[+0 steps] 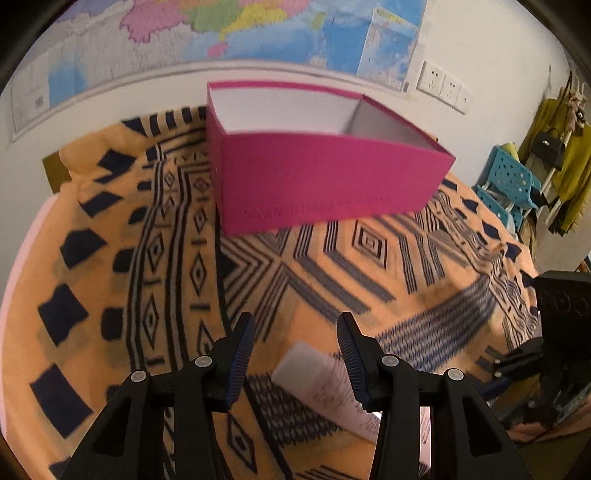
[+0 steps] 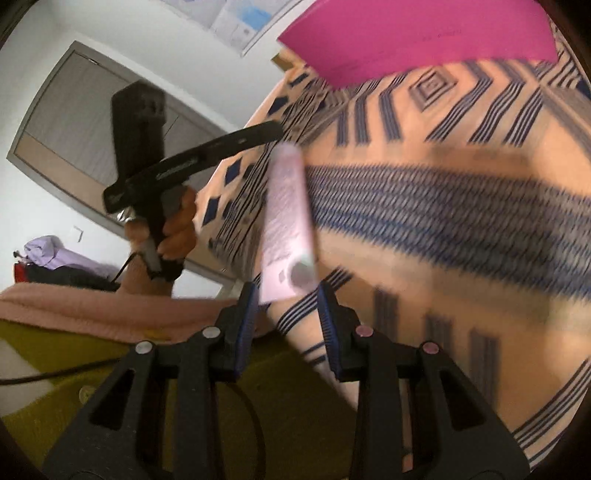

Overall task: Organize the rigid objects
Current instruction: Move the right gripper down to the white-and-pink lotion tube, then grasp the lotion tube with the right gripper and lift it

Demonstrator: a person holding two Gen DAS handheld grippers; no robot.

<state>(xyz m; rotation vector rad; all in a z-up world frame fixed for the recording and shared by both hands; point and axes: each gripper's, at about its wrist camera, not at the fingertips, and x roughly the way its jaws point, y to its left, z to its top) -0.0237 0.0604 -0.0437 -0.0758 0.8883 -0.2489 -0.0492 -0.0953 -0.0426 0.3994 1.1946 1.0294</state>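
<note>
Right wrist: right gripper [image 2: 286,321] jaws grasp pale pink printed tube [image 2: 288,225] | left gripper [image 1: 295,354] jaws released, nothing between | open magenta cardboard box [image 1: 325,177] on patterned orange blanket [image 1: 332,266]

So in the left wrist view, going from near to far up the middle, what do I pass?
Left gripper → pale pink tube lying on the patterned blanket → open magenta box → wall map.

The pink tube [image 2: 288,221] is smeared by motion blur, its print unreadable. The magenta box [image 2: 417,33] is cut off by the right wrist view's top edge. Embossed lettering on the box's side is too blurred to read.
</note>
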